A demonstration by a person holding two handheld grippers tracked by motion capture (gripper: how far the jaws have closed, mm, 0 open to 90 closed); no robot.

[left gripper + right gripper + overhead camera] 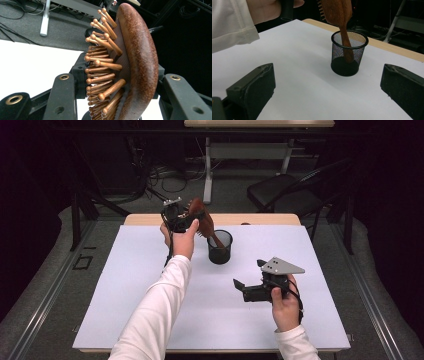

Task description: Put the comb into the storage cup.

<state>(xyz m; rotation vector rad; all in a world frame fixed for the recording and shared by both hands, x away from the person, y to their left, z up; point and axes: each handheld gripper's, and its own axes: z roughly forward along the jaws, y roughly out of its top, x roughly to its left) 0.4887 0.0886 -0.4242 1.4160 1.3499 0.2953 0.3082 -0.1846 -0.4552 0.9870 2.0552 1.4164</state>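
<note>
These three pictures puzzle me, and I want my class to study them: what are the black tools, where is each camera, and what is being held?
A person sits at a table covered by a white sheet and holds a hand-held gripper in each hand, a tool with two black jaws. The high view looks down from above; the other two pictures come from small cameras riding on each gripper. The left gripper is shut on the head of a wooden hairbrush, whose handle stands inside a black mesh cup on the sheet. The right gripper rests lower on the sheet, jaws open and empty, facing the cup.
</note>
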